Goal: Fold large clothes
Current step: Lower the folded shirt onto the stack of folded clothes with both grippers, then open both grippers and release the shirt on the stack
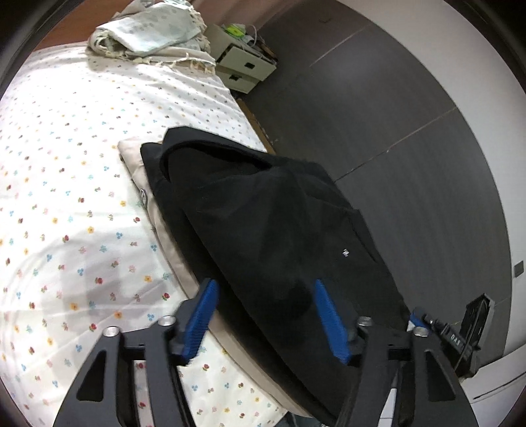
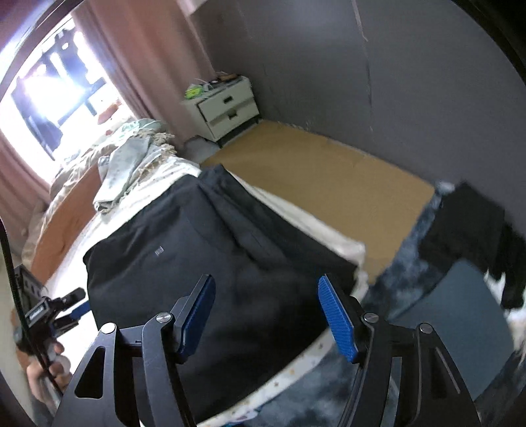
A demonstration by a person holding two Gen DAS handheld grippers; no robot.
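Observation:
A large black garment (image 1: 269,216) lies folded on a beige cloth (image 1: 139,167) near the edge of the bed; it also shows in the right wrist view (image 2: 197,262). My left gripper (image 1: 263,289) is open, its blue pads on either side of the garment's near end, holding nothing. My right gripper (image 2: 264,285) is open and empty above the garment's near part. The left gripper (image 2: 65,307) shows at the left edge of the right wrist view, and the right gripper's body (image 1: 460,331) shows at the right of the left wrist view.
The bed has a white flowered sheet (image 1: 65,157). Crumpled pale bedding (image 1: 154,29) lies at its head. A white two-drawer nightstand (image 2: 227,106) stands by the grey wall. A tan mat (image 2: 322,184) and a dark blue rug (image 2: 411,262) cover the floor beside the bed.

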